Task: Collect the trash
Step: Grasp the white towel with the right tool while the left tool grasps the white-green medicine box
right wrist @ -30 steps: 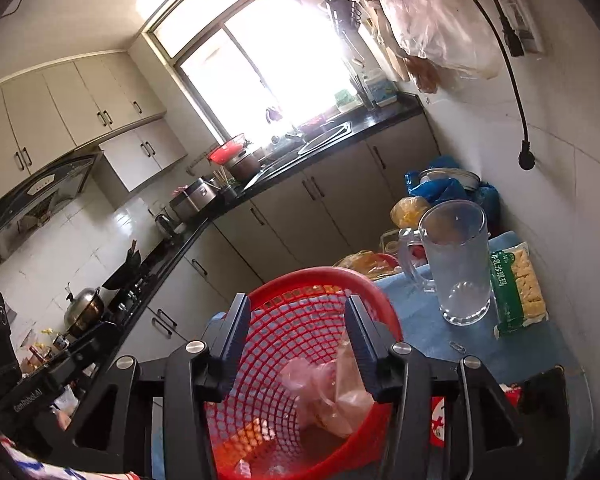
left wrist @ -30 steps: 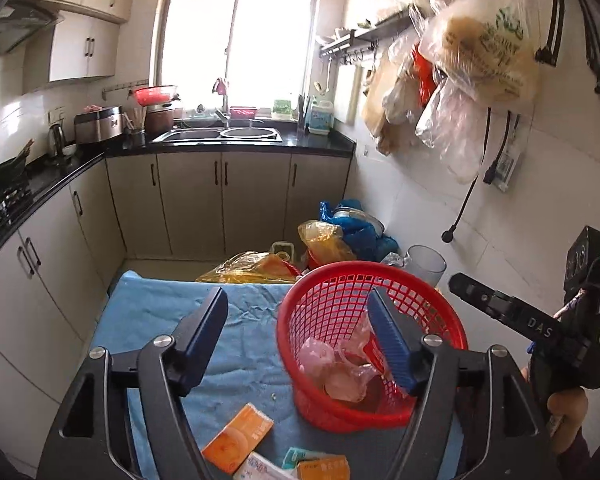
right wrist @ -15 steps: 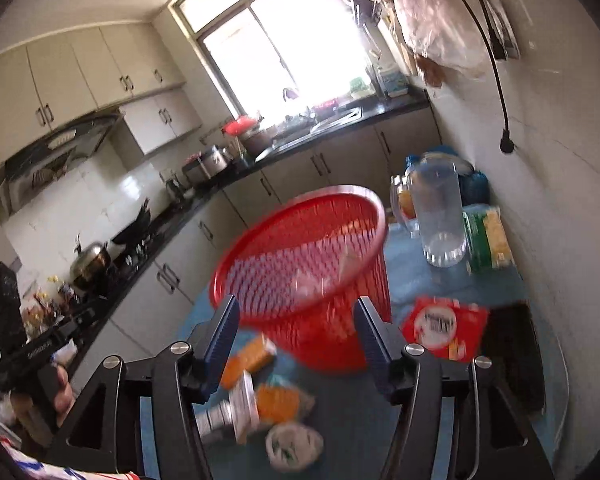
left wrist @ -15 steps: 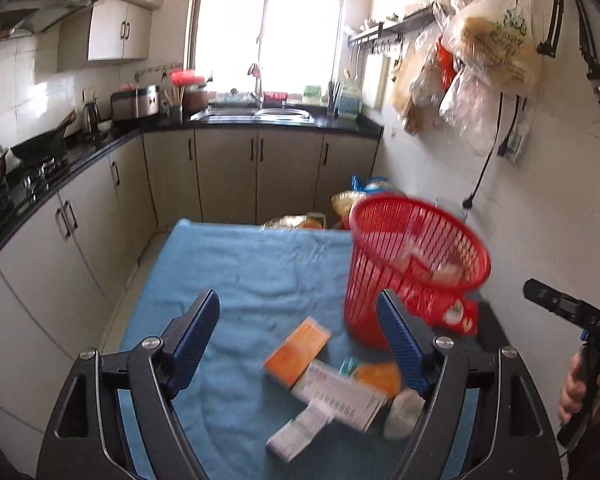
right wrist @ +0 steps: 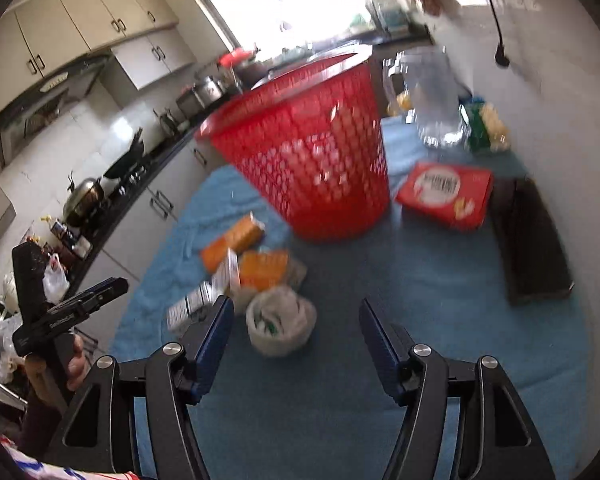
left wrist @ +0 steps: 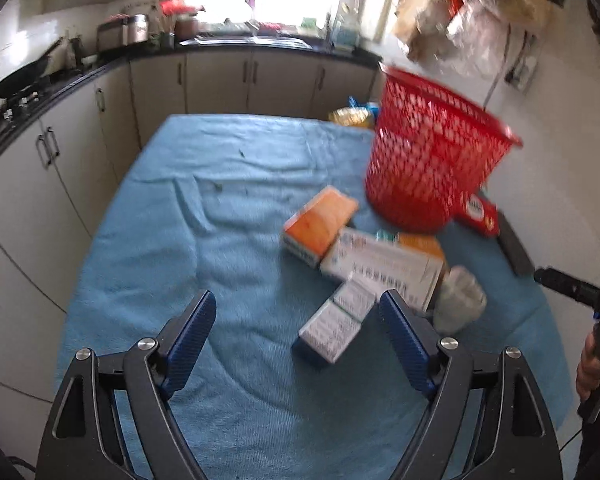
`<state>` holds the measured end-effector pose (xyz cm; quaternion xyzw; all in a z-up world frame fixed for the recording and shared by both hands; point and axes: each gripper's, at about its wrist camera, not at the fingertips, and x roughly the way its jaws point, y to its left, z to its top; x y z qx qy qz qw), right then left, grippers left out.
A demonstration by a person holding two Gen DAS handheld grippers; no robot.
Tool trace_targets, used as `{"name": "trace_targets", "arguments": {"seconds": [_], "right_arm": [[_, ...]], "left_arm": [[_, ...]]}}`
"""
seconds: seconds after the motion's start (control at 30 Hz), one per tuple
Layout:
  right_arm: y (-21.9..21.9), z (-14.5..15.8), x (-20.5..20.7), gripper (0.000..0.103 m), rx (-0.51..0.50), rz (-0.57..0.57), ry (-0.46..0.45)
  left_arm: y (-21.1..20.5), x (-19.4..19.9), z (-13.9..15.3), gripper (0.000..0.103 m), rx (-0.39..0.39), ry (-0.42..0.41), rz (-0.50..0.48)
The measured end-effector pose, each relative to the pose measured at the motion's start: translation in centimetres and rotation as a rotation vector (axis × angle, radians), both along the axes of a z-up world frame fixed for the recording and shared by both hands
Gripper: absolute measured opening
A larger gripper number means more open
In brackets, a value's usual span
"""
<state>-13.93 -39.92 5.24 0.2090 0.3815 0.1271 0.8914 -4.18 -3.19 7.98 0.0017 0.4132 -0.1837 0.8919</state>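
Note:
A red mesh basket (left wrist: 432,160) (right wrist: 312,160) stands on the blue cloth (left wrist: 220,248). In front of it lies a heap of trash: an orange box (left wrist: 320,220) (right wrist: 232,240), a wide white box (left wrist: 384,268), a small white-and-blue box (left wrist: 334,326) and a crumpled white wrapper (left wrist: 458,300) (right wrist: 280,320). My left gripper (left wrist: 298,308) hangs over the cloth just before the small box, jaws opening, nothing between them. My right gripper (right wrist: 296,316) is above the crumpled wrapper, jaws opening and not touching it.
A red flat packet (right wrist: 446,194), a dark flat object (right wrist: 530,240), a glass mug (right wrist: 434,100) and a green-and-yellow packet (right wrist: 486,128) lie near the wall on the right. Kitchen cabinets (left wrist: 100,120) run along the left and back. Bags hang on the wall (left wrist: 480,4).
Both grippers have pulled back from over the basket and dropped toward the cloth, their jaws spreading wider. The heap of boxes and the wrapper now lie right in front of them.

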Motion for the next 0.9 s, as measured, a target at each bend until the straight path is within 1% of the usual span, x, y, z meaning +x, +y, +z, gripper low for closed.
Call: {"name": "trace_targets", "arguments": {"seconds": [0.17,0.27,0.5,0.77,0.9], "right_arm": [[1.0,-2.3,0.7,0.069,0.036,0.022,0.047],[1.8,-3.3,1.2,0.069,0.038,0.033,0.064],[2.9,-5.3,2.5,0.069,0.053,0.054,0.104],[3.6,-6.3,3.9,0.069,0.053,0.069,0.13],[3.8,-6.7,4.4,0.068,0.06,0.075,0.137]], "left_arm": [[-2.1,0.1,-2.0,0.083,0.068,0.013,-0.096],[-2.9,0.2,-2.9,0.083,0.096,0.019,-0.124],[-3.8,1.5,-4.7,0.083,0.147,0.028,-0.143],[-5.0,2.5,-6.0,0.083,0.206,0.034,-0.194],[-5.3,2.3,-6.1,0.083,0.216,0.03,-0.21]]}}
